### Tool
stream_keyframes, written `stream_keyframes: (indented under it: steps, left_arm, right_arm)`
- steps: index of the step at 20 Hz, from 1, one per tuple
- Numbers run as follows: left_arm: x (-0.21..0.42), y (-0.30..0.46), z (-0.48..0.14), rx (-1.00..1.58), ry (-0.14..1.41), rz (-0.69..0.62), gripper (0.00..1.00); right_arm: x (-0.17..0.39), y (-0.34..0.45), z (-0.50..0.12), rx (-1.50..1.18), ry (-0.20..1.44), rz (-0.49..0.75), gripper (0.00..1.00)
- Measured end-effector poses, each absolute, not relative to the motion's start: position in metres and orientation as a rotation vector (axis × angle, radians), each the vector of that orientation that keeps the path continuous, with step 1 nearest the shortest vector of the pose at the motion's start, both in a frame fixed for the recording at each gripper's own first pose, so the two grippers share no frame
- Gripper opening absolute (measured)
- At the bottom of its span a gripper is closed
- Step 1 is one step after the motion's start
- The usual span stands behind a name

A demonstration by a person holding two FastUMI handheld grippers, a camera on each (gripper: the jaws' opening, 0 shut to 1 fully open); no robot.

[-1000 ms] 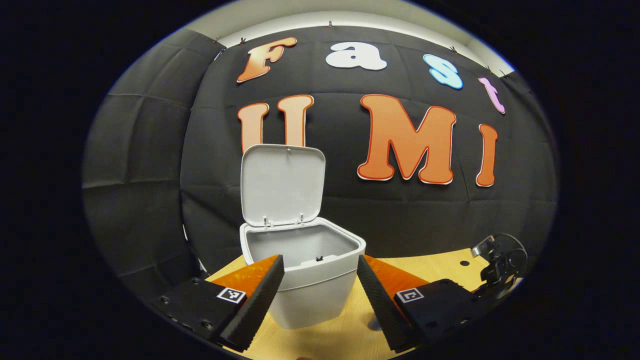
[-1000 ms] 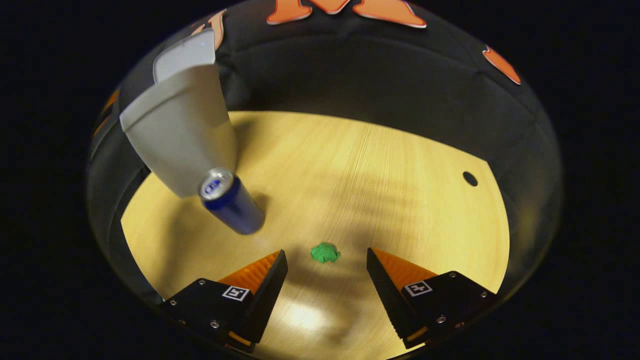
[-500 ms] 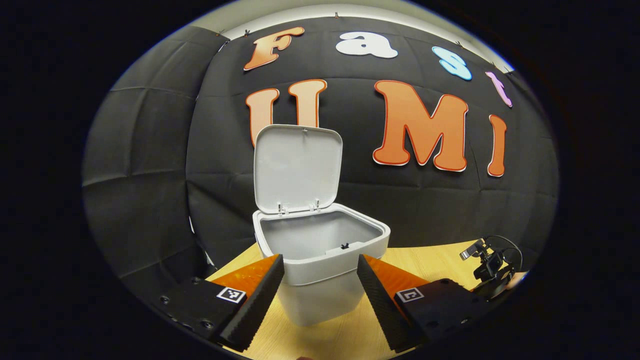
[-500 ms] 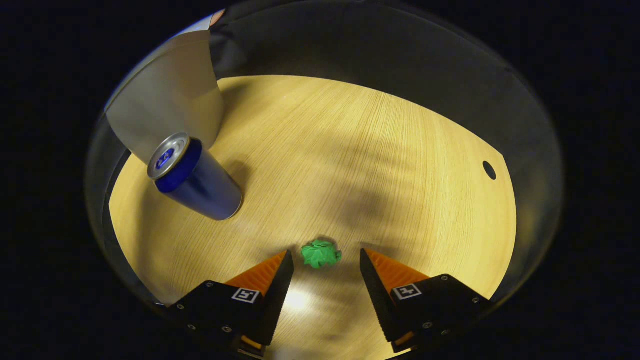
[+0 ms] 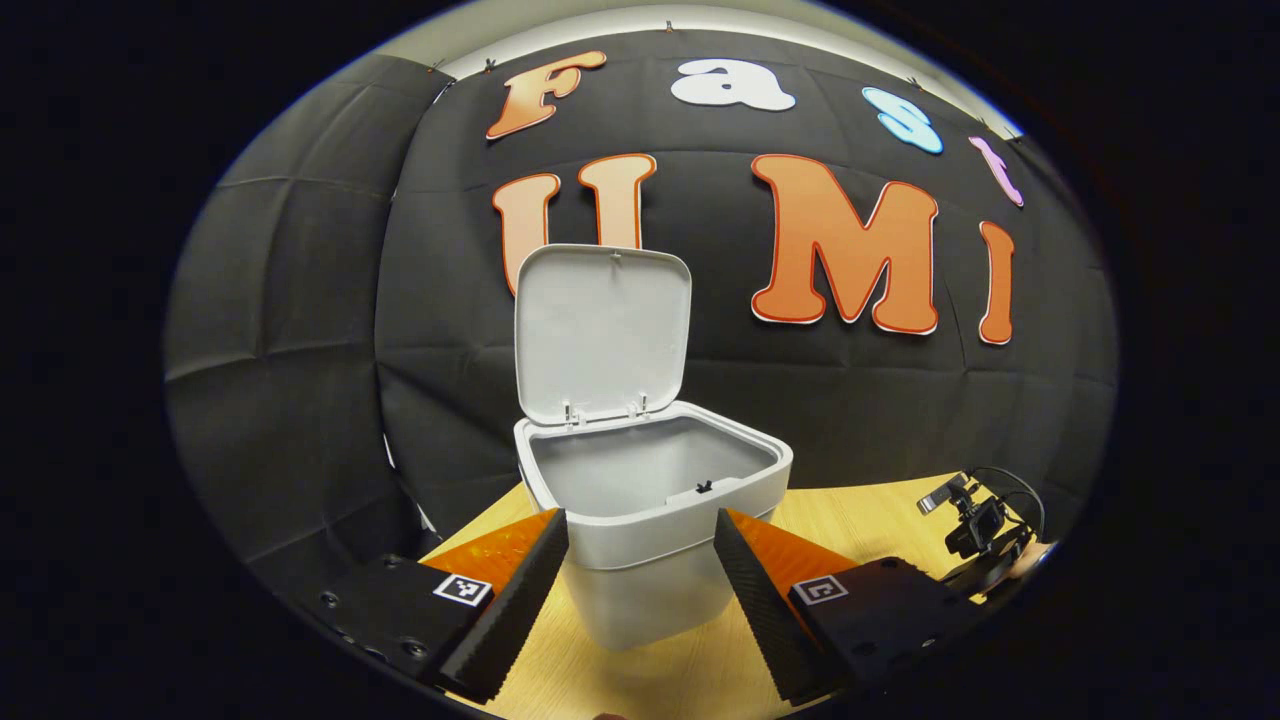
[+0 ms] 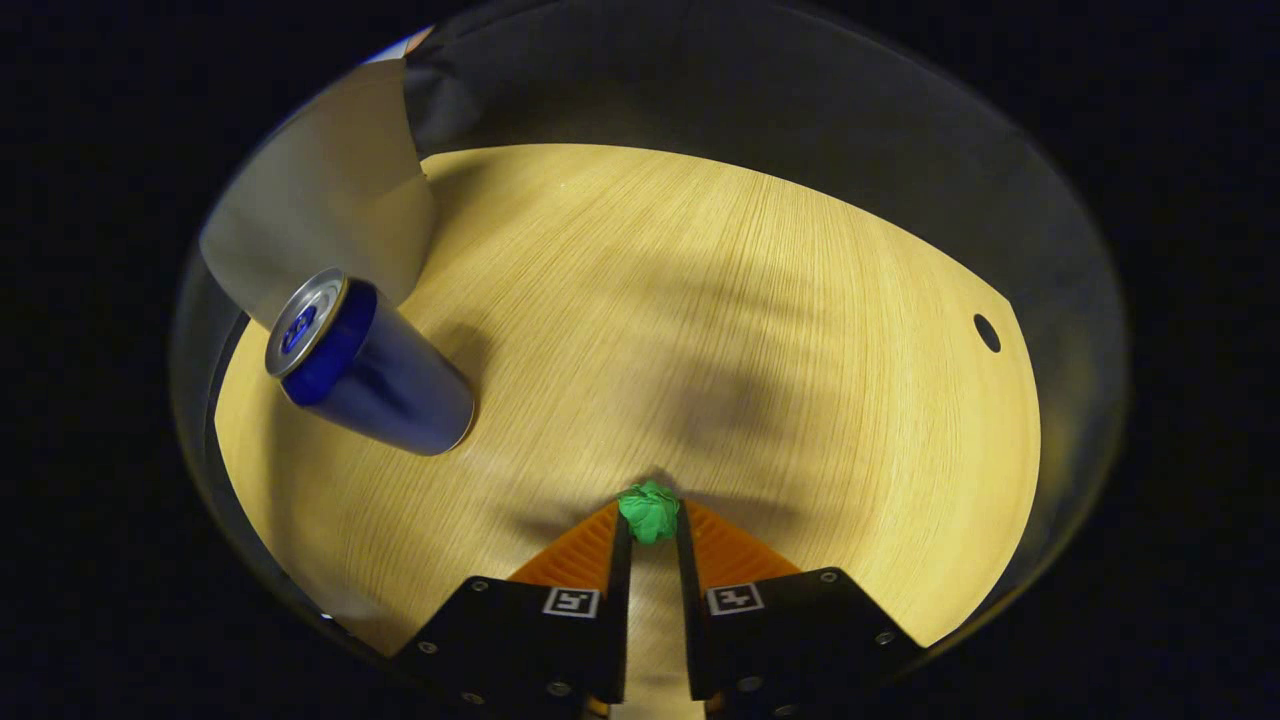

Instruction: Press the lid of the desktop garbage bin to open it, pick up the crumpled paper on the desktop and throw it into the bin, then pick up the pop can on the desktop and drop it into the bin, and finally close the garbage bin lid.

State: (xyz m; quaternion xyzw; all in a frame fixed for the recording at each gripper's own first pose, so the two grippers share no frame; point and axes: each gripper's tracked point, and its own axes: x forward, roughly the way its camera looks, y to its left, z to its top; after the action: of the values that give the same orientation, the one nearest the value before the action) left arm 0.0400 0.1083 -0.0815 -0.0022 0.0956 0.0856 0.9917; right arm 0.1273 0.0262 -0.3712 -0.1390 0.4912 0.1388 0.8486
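The white garbage bin [image 5: 650,560] stands on the wooden desk with its lid [image 5: 603,332] swung up and upright; its inside looks bare. My left gripper [image 5: 640,560] is open just in front of the bin, one finger on each side of it, not touching. In the right gripper view, my right gripper [image 6: 650,520] points down at the desk and is shut on the green crumpled paper [image 6: 649,511], which sits pinched at the fingertips. The blue pop can [image 6: 368,368] stands upright to the left, beside the bin's wall [image 6: 320,215].
The wooden desk [image 6: 700,330] stretches wide around the paper, with a small round hole [image 6: 986,332] near its right edge. In the left gripper view, the other gripper with a small camera and cable [image 5: 978,525] shows at the far right over the desk [image 5: 860,505].
My right gripper has closed its fingers onto the green paper, which lay free between them before. The left gripper shifted slightly, so the bin sits a little more to the right.
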Motion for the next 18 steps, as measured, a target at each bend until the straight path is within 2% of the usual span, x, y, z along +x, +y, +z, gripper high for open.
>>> stream_keyframes:
  steps: [1, 3, 7, 10, 12, 15, 18]
  left_arm:
    - [0.038, 0.109, -0.079, 0.0, 0.188, 0.171, 0.93]
    - [0.035, 0.11, -0.075, 0.012, 0.18, 0.17, 0.93]
    - [0.025, 0.111, -0.064, 0.015, 0.158, 0.172, 0.93]
    - [0.016, 0.115, -0.057, -0.006, 0.15, 0.182, 0.93]
    - [0.007, 0.121, -0.053, -0.01, 0.146, 0.192, 0.93]
    - [-0.004, 0.137, -0.051, -0.002, 0.144, 0.222, 0.93]
    - [-0.014, 0.153, -0.056, -0.026, 0.159, 0.247, 0.93]
  right_arm:
    - [0.129, 0.024, -0.365, -0.291, 1.019, 0.281, 0.19]
    - [0.131, 0.031, -0.343, -0.227, 0.968, 0.276, 0.15]
    - [0.146, 0.06, -0.243, -0.069, 0.759, 0.32, 0.13]
    - [0.157, 0.116, -0.139, 0.049, 0.54, 0.446, 0.12]
    - [0.16, 0.146, -0.097, 0.056, 0.468, 0.515, 0.11]
    - [0.154, 0.197, -0.055, 0.058, 0.379, 0.621, 0.12]
    - [0.164, 0.254, -0.03, -0.025, 0.341, 0.666, 0.11]
